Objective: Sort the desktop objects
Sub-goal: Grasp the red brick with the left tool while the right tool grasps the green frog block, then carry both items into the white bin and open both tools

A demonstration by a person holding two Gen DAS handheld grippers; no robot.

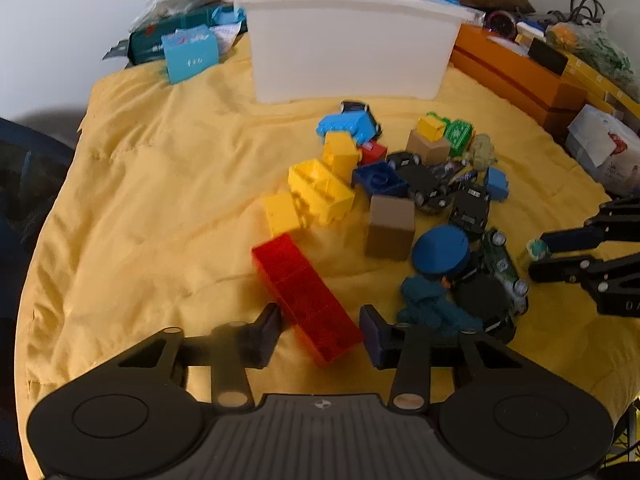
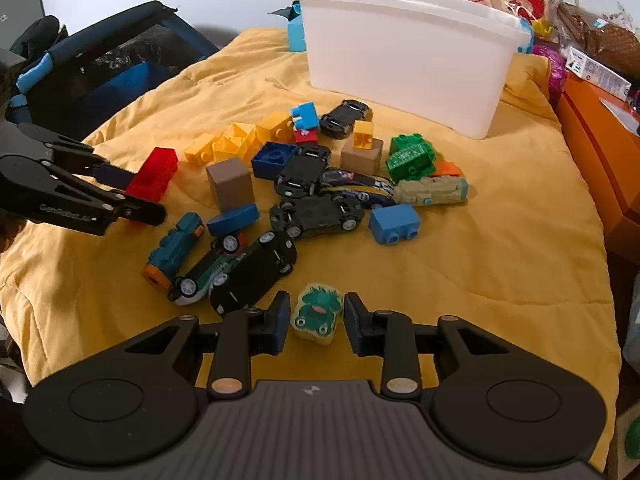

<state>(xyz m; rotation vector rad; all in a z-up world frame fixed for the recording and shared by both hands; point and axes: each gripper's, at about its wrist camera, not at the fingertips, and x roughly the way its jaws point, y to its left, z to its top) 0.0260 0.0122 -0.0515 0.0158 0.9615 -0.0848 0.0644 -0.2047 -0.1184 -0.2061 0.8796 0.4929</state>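
Observation:
A long red brick (image 1: 296, 280) lies slantwise on the yellow cloth (image 1: 160, 200). My left gripper (image 1: 320, 314) is open and straddles its near end, the pads close to its sides. The right wrist view shows that left gripper (image 2: 146, 196) from the side, with the red brick (image 2: 154, 172) between its fingers. My right gripper (image 2: 317, 300) is open around a small green-and-yellow cartoon eraser (image 2: 318, 316), with a gap on each side. In the left wrist view, the right gripper (image 1: 536, 255) comes in from the right edge. A white bin (image 1: 348, 40) stands at the back.
A pile of toy cars (image 2: 316, 212), yellow bricks (image 1: 320, 188), brown blocks (image 1: 390, 224) and a blue disc (image 1: 440, 250) fills the middle of the cloth. An orange box (image 1: 516, 68) and clutter line the right and back. A dark chair (image 2: 120, 68) stands to the left.

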